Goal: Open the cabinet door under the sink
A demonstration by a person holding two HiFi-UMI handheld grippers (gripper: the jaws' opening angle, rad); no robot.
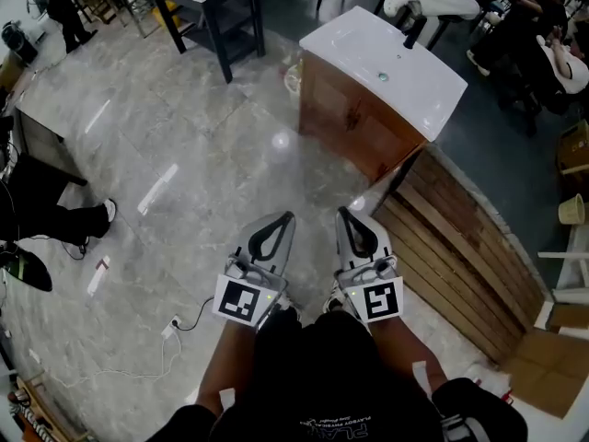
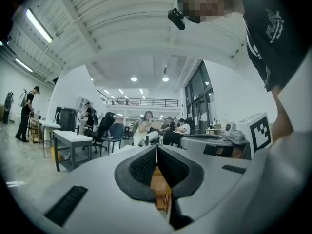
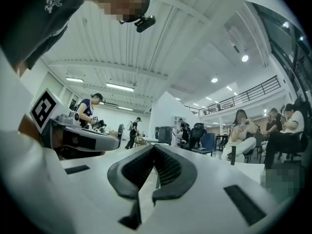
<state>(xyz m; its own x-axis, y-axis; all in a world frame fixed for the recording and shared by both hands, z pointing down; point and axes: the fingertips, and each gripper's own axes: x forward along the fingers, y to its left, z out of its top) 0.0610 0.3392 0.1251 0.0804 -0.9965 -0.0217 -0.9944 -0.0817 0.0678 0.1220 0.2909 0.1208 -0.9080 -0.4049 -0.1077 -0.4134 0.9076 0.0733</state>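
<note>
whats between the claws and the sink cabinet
Nothing: the head view shows only bare glossy floor between the left claw, the right claw and the sink cabinet.

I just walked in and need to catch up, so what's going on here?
A person stands on the glossy floor holding tongs in each hand. The left tongs and the right tongs are both shut with nothing in them, and both point toward the wooden sink cabinet ahead. Neither touches the cabinet, and no door on it looks open, so the opening has not started yet.
</note>
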